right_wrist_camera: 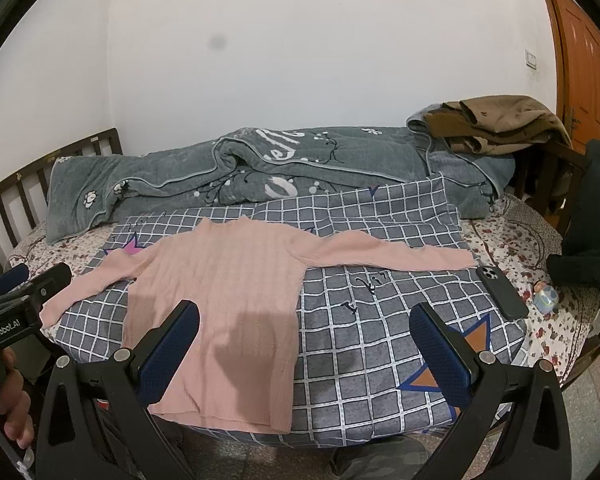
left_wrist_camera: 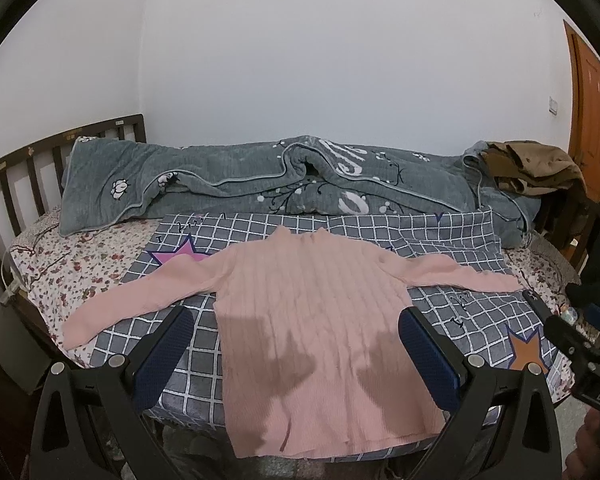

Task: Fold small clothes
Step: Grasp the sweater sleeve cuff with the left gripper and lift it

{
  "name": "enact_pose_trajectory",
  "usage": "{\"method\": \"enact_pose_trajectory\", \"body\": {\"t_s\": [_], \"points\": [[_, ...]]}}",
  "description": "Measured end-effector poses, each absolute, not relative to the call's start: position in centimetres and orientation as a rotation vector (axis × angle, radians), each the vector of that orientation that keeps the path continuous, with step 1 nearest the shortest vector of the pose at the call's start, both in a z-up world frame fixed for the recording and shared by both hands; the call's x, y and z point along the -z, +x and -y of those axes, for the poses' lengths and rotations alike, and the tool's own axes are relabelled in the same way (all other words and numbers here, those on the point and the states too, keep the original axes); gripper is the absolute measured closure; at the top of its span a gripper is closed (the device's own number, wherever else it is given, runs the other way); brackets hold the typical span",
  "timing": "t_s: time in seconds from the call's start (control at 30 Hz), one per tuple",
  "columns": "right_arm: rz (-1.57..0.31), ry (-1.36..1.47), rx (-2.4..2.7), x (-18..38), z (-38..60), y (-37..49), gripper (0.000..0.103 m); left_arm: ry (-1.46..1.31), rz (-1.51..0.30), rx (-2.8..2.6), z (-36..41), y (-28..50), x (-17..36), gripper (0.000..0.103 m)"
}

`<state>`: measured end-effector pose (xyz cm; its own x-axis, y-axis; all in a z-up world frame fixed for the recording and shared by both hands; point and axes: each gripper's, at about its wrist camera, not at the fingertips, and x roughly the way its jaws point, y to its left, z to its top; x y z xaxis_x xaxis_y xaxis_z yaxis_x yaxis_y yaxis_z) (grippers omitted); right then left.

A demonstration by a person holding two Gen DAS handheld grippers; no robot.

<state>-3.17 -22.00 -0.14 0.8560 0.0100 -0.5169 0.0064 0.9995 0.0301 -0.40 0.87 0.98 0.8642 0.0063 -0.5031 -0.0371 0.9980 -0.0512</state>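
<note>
A pink ribbed sweater [left_wrist_camera: 308, 312] lies flat and face-up on a grey checked cloth [left_wrist_camera: 440, 232], both sleeves spread out to the sides, hem toward me. My left gripper [left_wrist_camera: 296, 330] hovers open above the sweater's lower body, nothing between its blue-padded fingers. In the right wrist view the same sweater [right_wrist_camera: 224, 300] lies left of centre. My right gripper [right_wrist_camera: 306, 322] is open too, above the sweater's right hem and the checked cloth [right_wrist_camera: 380, 340]. Each gripper shows at the edge of the other's view, held by a hand.
A grey quilt [left_wrist_camera: 236, 176] is bunched along the wall. Brown clothes [right_wrist_camera: 496, 124] are piled at the bed's right end. A black phone [right_wrist_camera: 502, 292] and a small toy [right_wrist_camera: 544, 298] lie by the right sleeve. Wooden headboard [left_wrist_camera: 24, 160] at left, orange door [right_wrist_camera: 580, 52] at right.
</note>
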Motion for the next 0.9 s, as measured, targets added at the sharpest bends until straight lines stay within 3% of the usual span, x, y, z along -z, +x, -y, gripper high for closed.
{"method": "enact_pose_trajectory", "body": {"t_s": [0.47, 0.8, 0.9], "points": [[-0.487, 0.018, -0.036, 2.0, 21.2, -2.4, 0.0, -0.138, -0.53, -0.053, -5.3, 1.3, 3.5, 0.0], [-0.418, -0.127, -0.066, 6.1, 16.8, 1.2, 0.003, -0.504, -0.709, -0.11, -19.5, 5.6, 12.4, 0.001], [-0.434, -0.114, -0.114, 7.6, 15.5, 3.3, 0.006, -0.596, -0.74, -0.175, -24.1, 6.5, 14.9, 0.007]]}}
